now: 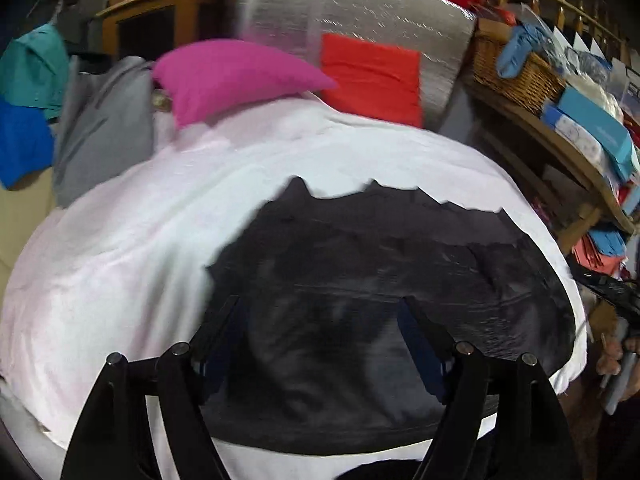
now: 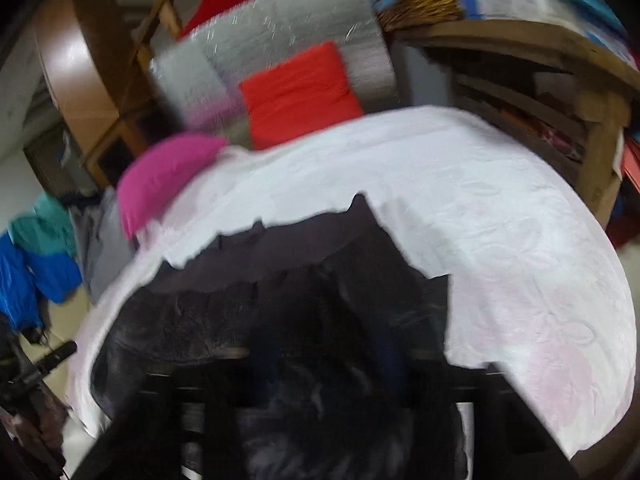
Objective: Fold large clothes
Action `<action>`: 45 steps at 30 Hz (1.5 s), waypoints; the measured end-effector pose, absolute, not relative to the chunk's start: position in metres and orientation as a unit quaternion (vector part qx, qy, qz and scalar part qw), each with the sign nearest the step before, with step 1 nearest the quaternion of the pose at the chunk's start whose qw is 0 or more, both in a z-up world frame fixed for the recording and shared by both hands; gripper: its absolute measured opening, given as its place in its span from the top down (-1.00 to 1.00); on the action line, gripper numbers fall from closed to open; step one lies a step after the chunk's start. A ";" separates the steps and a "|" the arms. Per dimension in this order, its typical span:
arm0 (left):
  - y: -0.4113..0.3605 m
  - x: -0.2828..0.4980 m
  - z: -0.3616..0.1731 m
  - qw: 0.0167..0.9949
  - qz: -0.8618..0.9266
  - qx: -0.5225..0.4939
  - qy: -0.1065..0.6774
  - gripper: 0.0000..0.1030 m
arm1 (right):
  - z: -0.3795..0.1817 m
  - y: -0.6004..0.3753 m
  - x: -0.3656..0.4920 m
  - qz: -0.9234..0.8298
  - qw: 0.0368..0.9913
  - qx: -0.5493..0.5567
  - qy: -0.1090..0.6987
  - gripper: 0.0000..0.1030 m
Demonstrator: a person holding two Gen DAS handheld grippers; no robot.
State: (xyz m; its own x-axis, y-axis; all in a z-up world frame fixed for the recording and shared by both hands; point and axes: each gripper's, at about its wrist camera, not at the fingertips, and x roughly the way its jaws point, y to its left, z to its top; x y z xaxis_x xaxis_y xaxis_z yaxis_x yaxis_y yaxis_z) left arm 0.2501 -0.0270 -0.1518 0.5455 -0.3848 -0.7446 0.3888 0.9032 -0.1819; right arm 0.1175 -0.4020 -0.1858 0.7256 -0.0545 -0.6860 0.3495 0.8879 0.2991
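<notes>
The dark garment (image 1: 360, 280) lies spread on the white bed cover (image 1: 120, 240), mid-fold by the look of it. Your left claw (image 1: 320, 332) hovers apart above it, gripping nothing. Your right claw (image 2: 320, 360) is too blurred to tell. Next, take an edge.

Left tool (image 1: 320, 316): black arms, silver pivot pins, dark-blue pads.

Pink pillow (image 1: 236, 76), red cushion (image 1: 372, 76) (upright)
</notes>
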 end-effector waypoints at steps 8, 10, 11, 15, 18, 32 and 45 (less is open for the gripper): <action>-0.053 0.269 -0.209 0.851 -0.196 0.019 0.486 -0.53 | -0.246 -0.396 0.158 -0.131 0.869 0.234 0.416 0.31; -0.051 0.272 -0.222 0.843 -0.195 0.022 0.501 -0.60 | -0.258 -0.402 0.161 -0.135 0.866 0.241 0.417 0.30; -0.052 0.271 -0.222 0.845 -0.196 0.026 0.497 -0.62 | -0.261 -0.404 0.160 -0.129 0.870 0.241 0.411 0.31; -0.047 0.269 -0.209 0.843 -0.198 0.034 0.499 -0.62 | -0.252 -0.411 0.145 -0.102 0.869 0.265 0.405 0.30; -0.026 0.267 -0.190 0.857 -0.200 0.022 0.474 -0.62 | -0.239 -0.424 0.116 -0.090 0.875 0.288 0.378 0.28; 0.040 0.267 -0.197 0.868 -0.112 -0.001 0.485 -0.62 | -0.241 -0.455 0.052 -0.059 0.876 0.338 0.339 0.08; 0.009 0.230 -0.184 0.902 -0.078 0.115 0.409 -0.62 | -0.217 -0.431 0.051 -0.052 0.896 0.286 0.335 0.04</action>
State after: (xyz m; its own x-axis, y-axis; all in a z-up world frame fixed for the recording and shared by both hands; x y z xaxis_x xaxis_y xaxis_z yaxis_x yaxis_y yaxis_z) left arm 0.2303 0.0093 -0.1836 0.6526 -0.0460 -0.7563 0.2346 0.9614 0.1440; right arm 0.0510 -0.4305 -0.2165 0.7696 0.0984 -0.6309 0.2852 0.8311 0.4775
